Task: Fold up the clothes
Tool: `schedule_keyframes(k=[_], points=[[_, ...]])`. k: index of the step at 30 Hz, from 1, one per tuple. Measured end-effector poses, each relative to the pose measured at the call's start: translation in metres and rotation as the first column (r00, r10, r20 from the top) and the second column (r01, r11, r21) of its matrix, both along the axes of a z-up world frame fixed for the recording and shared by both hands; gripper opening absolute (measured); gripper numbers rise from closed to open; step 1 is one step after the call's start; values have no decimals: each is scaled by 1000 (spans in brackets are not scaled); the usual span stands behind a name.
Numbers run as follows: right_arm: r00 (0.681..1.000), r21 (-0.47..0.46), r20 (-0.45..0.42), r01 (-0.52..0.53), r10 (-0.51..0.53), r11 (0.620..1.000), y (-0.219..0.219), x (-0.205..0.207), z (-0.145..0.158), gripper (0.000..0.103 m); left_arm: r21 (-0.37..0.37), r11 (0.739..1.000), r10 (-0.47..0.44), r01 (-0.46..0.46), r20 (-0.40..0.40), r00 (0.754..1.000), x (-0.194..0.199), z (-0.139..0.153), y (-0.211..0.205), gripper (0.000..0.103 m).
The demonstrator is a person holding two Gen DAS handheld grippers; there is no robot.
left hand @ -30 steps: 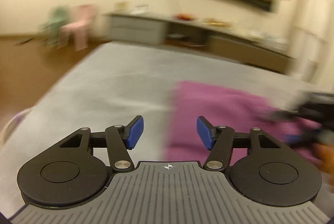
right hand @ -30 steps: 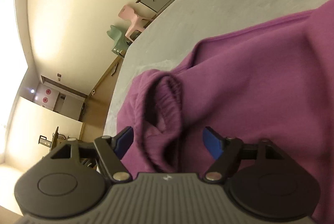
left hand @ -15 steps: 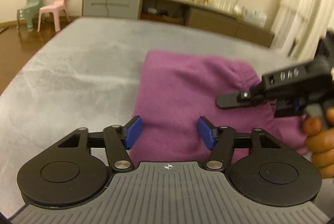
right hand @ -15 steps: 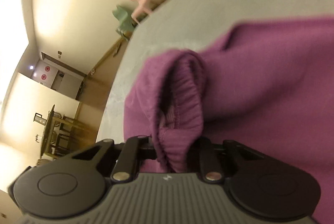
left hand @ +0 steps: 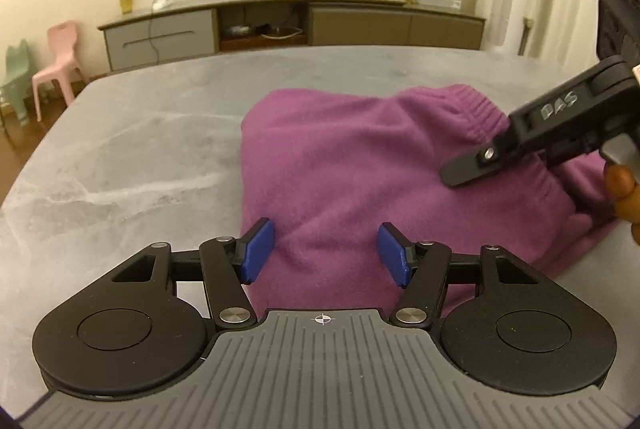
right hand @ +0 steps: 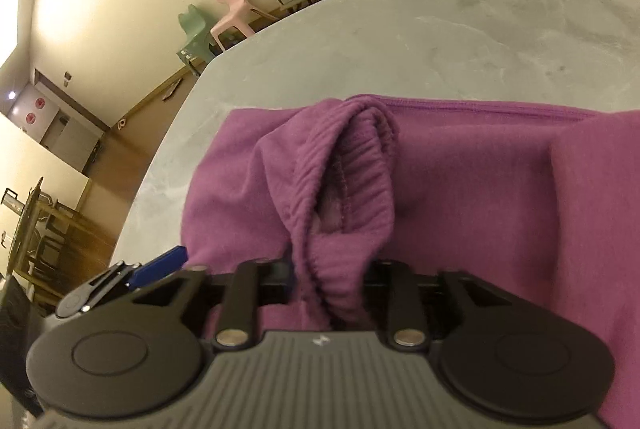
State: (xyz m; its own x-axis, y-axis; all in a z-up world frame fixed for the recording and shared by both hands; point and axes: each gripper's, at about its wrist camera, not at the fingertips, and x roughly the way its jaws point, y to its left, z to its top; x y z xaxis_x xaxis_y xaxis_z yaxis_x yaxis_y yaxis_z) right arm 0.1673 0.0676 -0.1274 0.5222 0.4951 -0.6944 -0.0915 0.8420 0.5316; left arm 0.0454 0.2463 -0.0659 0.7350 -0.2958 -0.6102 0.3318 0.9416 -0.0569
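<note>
light: warm, dim indoor | glare: upper-left wall | focus: sharp | edges: fisheye-bent, dark corners

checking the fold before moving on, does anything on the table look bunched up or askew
Yes. The ribbed elastic cuff of the purple fleece garment stands bunched up off the grey marbled table, pinched in the right gripper, not lying flat. The left gripper is open over the garment's near edge.

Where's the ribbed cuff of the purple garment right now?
In the right wrist view the ribbed cuff is bunched between the jaws of the right gripper, raised over the rest of the purple garment on the grey table.
</note>
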Motion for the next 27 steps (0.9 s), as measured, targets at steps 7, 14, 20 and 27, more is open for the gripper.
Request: schedule_keyframes(k=[7,14,20,27], points=[[939,-286,342,64,39,956,17,-44,59,30,-43,999,-16,19,70,997,40,43,3,55],[980,-324,175,-29,90,946,28,-20,4,0,1,996,90,-91,-139,986,128,-10,-6,66],[966,-266,224,-67,129,962,17,-49,41,10,-113,991,58,-65,-69,996,74,27,7,52],[974,-215,206,-45,90,976,3,-73,25,11,-39,998,49,-52,-82,995,25,7,-5,47]])
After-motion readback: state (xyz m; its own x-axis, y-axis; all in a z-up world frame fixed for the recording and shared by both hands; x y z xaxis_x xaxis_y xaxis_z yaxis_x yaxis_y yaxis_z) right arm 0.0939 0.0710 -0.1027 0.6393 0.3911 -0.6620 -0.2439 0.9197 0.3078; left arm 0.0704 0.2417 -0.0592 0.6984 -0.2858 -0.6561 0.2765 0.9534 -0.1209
